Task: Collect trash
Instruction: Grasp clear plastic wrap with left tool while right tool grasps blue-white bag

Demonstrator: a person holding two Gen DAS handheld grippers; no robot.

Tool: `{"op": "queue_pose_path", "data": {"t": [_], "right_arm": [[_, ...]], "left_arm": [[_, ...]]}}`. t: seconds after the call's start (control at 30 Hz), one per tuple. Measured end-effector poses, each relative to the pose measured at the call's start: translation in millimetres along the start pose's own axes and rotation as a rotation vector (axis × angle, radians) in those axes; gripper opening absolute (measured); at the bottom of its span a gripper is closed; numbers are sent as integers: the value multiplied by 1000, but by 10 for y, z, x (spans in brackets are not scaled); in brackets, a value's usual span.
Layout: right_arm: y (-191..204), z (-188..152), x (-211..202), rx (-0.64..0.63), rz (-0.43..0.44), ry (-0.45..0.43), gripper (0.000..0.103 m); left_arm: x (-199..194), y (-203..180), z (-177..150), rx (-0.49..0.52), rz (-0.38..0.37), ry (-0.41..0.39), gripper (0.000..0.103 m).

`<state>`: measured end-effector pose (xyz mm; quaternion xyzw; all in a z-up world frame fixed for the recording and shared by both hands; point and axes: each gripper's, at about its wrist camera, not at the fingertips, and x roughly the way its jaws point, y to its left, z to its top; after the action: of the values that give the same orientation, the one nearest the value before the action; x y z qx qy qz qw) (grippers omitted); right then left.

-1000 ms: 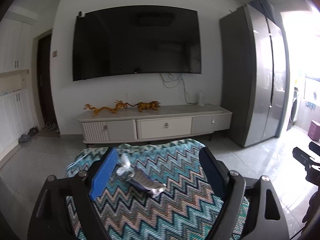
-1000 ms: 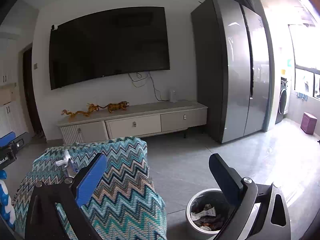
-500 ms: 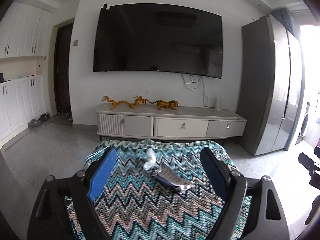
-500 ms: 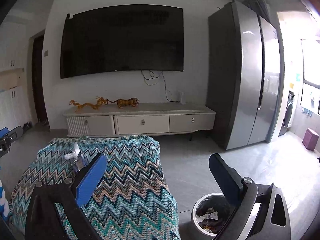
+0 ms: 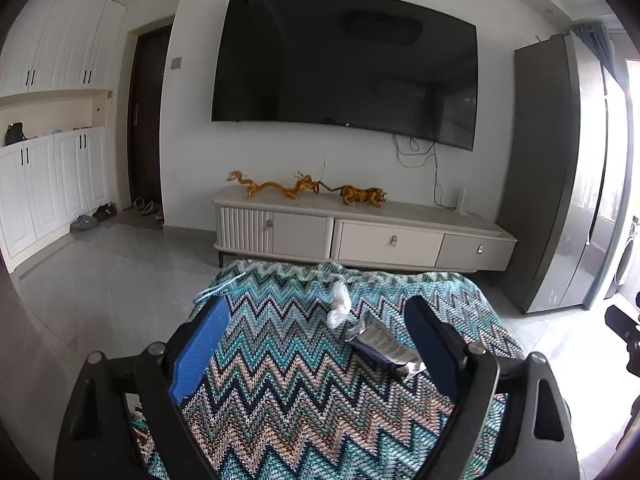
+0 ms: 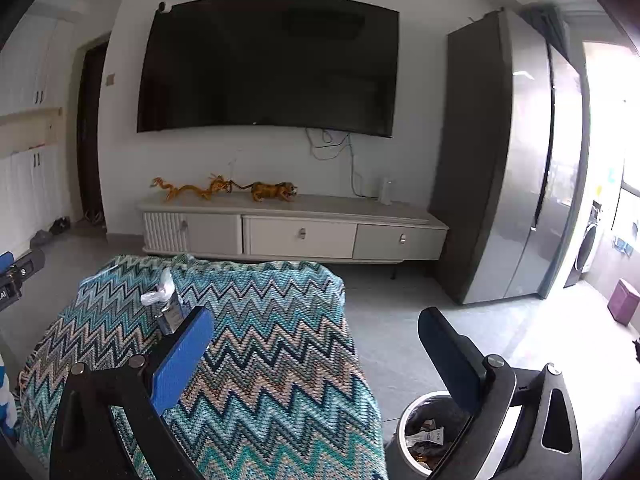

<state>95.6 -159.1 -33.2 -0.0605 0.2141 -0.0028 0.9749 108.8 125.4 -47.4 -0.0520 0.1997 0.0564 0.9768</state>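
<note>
Zigzag knit blanket (image 5: 288, 380) – wrapper (image 5: 382, 342) on it, bin (image 6: 424, 436) on grey floor, both grippers' fingers released – wall TV (image 5: 344, 68) ahead

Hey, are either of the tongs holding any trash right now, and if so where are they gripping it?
Nothing is held. Both the left tongs and right tongs are open and empty; the wrapper and crumpled plastic lie on the blanket.

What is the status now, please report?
Left gripper open, empty, over the blanket. Right gripper open, empty. Wrapper and crumpled plastic lie on the blanket. Trash bin on the floor; nothing blocks.
</note>
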Motion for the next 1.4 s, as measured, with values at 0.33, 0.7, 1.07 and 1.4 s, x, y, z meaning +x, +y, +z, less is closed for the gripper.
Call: {"op": "queue_pose_path", "data": {"t": [0.33,0.7,1.07,1.4], "right_arm": [[451,15,575,-83,189,109,103],[1198,-150,1698,-221,439,301,103],[1591,-472,2632,-260,586,457,103],[1584,-626,2778,-264,617,489,65]], "left_arm": [[538,223,-84,-11,-1,110,89],[1626,470,-57,-25,-150,317,89],[2940,-156,-89,29,-303,543,66],[3417,-360,-325,45,-276,668,31]]}}
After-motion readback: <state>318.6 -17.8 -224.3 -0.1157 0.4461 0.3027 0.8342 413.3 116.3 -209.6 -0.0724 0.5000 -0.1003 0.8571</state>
